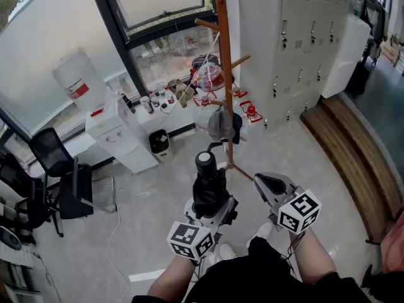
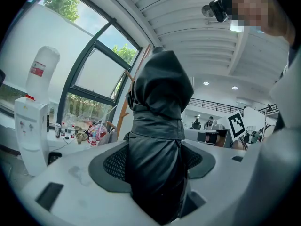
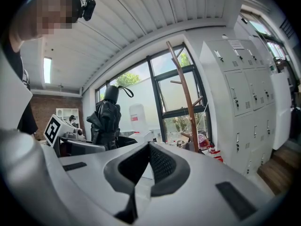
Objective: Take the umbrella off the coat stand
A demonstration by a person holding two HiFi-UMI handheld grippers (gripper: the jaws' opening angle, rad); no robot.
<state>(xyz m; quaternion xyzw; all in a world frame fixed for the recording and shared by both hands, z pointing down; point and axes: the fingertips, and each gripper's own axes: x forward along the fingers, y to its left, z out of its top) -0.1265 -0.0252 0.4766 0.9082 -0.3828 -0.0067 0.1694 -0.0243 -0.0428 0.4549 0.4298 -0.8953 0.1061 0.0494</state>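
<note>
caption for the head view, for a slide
Left tongs grip a folded black umbrella upright, off the wooden coat stand; right tongs shut and empty beside it.

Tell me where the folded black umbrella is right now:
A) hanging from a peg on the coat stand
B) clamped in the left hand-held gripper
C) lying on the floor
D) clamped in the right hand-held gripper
B: the left gripper view shows the black umbrella pinched between the pads of the left hand-held gripper, and the head view shows it clear of the coat stand.
</note>
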